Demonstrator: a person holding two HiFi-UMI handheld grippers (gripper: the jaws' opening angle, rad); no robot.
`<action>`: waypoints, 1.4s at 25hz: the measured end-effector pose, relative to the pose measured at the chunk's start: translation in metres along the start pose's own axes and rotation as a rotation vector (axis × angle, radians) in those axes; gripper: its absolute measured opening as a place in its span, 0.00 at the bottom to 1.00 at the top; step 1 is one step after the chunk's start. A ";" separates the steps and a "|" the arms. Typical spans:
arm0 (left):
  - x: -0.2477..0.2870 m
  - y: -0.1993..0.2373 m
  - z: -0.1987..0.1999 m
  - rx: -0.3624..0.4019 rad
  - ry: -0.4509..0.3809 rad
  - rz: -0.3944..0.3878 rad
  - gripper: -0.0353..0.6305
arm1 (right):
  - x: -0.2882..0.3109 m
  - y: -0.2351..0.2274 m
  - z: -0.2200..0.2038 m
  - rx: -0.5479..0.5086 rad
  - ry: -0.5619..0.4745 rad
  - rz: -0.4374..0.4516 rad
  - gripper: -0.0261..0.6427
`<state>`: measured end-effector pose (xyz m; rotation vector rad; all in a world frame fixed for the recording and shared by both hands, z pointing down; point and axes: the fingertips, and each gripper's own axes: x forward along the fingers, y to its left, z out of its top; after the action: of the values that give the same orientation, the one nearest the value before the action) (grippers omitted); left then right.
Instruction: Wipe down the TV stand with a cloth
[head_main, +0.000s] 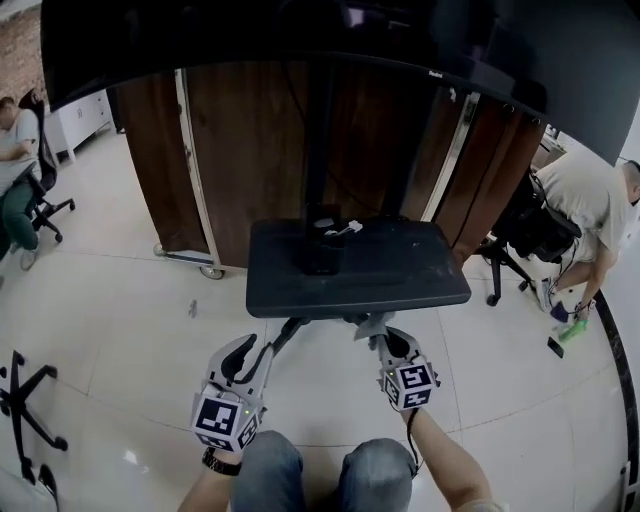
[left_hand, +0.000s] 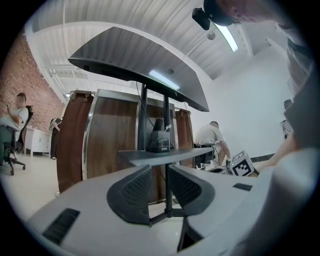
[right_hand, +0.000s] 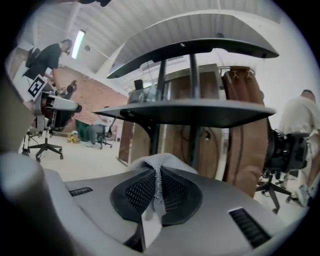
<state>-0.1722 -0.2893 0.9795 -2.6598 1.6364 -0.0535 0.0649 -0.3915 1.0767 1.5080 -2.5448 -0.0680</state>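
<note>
The grey woven cloth (right_hand: 150, 161) is pinched in the right claw (right_hand: 159, 185), whose jaws are pressed onto a fold, with the rest bunched up just past the tips. It hangs low in front of the dark flat shelf of the TV stand (head_main: 400, 272), near its front edge but not touching it. The fabric looks light, soft and limp, so it should drape and drag easily over the surface. A grip on a thick gathered fold, as here, seems best, since a thin edge might slip free under rubbing. The left claw (left_hand: 159, 187) has its jaws spread with nothing between them. It is held beside the right claw (head_main: 385, 340), below the shelf. No container shows. The shelf itself carries a small black box (head_main: 322, 243) at the foot of the stand's post and a short white cable piece (head_main: 345, 229) just beside it, and both would likely need wiping around. Above hangs the large dark screen (head_main: 300, 35), and behind the stand is a brown wooden partition (head_main: 250, 130).
</note>
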 end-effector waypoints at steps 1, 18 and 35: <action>0.000 0.007 -0.017 0.001 0.007 0.008 0.25 | 0.027 0.022 -0.008 -0.004 -0.009 0.027 0.05; -0.021 0.048 -0.175 -0.062 0.188 0.130 0.25 | 0.260 0.096 -0.276 0.094 0.350 0.012 0.05; 0.014 0.013 -0.198 -0.170 0.201 0.084 0.25 | 0.170 -0.121 -0.318 -0.136 0.523 -0.232 0.05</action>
<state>-0.1850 -0.3073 1.1777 -2.7851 1.8908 -0.1942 0.1470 -0.5810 1.3962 1.5187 -1.9179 0.1073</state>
